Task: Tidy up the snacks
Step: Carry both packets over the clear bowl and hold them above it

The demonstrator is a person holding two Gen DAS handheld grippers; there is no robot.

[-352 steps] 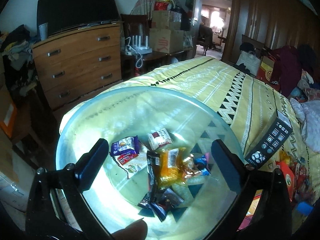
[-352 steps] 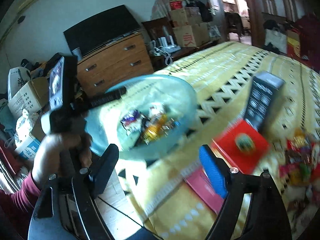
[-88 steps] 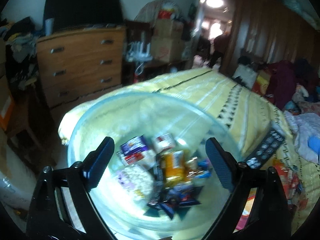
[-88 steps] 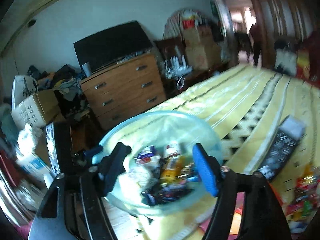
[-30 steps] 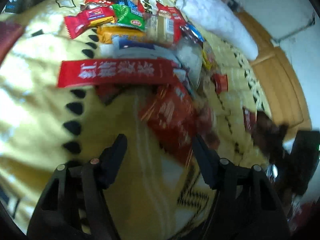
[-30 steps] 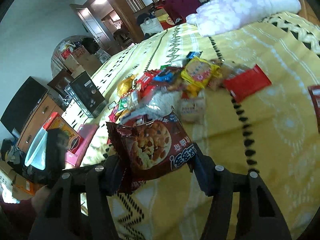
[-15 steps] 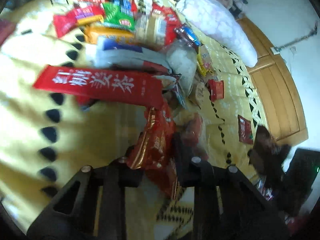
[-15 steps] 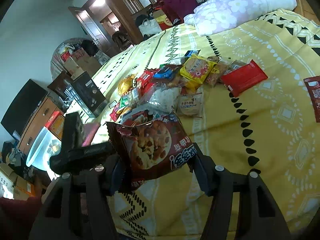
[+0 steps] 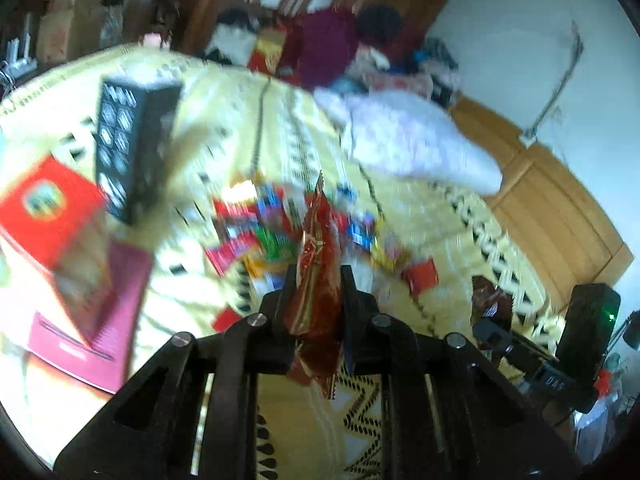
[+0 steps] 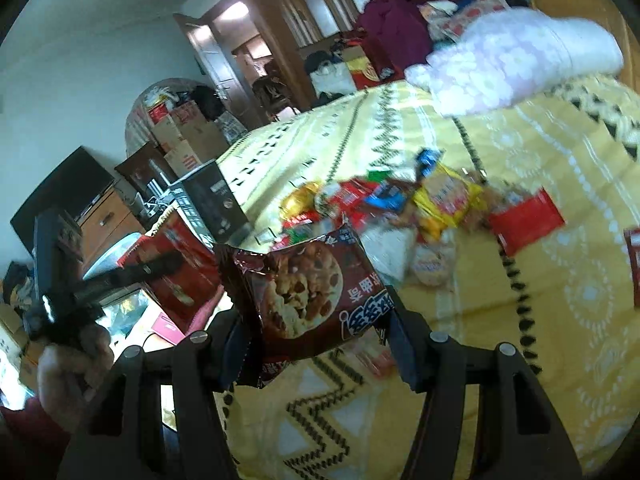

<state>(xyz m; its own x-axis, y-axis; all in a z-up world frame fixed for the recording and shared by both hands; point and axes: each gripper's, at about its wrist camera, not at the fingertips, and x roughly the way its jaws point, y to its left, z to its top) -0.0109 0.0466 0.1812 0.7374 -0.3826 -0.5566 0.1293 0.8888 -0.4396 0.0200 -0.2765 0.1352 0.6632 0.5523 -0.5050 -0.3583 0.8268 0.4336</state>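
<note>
My left gripper point(image 9: 318, 284) is shut on a red foil snack packet point(image 9: 318, 280), held edge-on above the yellow bedspread point(image 9: 420, 432). My right gripper point(image 10: 316, 320) is shut on a brown cookie packet point(image 10: 308, 288), held in the air; that packet also shows at the right of the left wrist view point(image 9: 490, 306). A pile of loose snack packets point(image 10: 404, 204) lies on the bedspread beyond both grippers, blurred in the left wrist view point(image 9: 280, 228). The rim of the glass bowl point(image 10: 108, 256) shows far left beside the bed.
A black box point(image 9: 128, 148) stands on the bed with a red box point(image 9: 48, 208) and a pink flat box point(image 9: 80, 344) near it. A white floral pillow point(image 10: 516, 60) lies at the far end. A dresser point(image 10: 104, 220) and cartons point(image 10: 180, 136) stand beyond the bed.
My left gripper has closed on the red foil packet, lifted it off the pile and swung the view up. My right gripper keeps the cookie packet and has risen slightly.
</note>
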